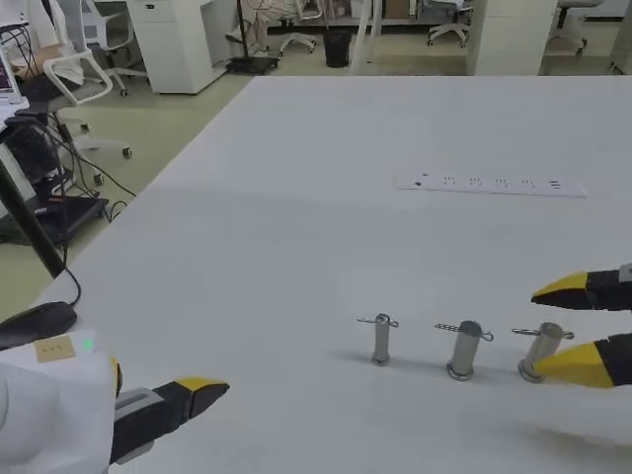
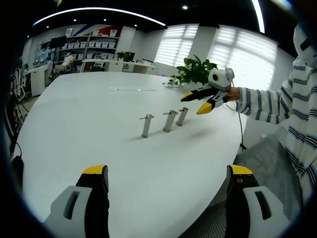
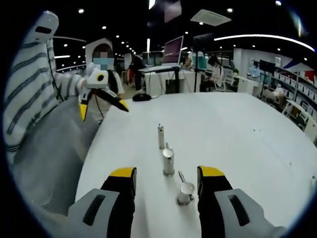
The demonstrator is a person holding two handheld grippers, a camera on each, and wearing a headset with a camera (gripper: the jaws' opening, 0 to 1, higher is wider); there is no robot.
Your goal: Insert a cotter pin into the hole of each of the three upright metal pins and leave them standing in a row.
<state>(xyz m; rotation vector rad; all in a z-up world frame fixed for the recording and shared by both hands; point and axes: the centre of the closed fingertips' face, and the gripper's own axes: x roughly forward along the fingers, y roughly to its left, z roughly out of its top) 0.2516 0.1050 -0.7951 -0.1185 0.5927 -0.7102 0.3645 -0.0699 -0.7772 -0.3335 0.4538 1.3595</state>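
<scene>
As frame crops right gripper (image 1: 539,332), jaws apart, rightmost pin (image 1: 543,346) part-hidden.

On the table (image 1: 296,197) before you stand a left pin (image 1: 381,341), middle pin (image 1: 462,351) and right pin (image 1: 540,348) (one row). Your right gripper (image 1: 538,331), at 3 o'clock, has a jaw on either side of the right pin. Your left gripper (image 2: 167,171) sits at 8 o'clock. A power strip (image 1: 491,185) lies beyond at 1 o'clock.

Head view looks down; right gripper view sits close to the pins (image 3: 169,161) (left one farther)
</scene>
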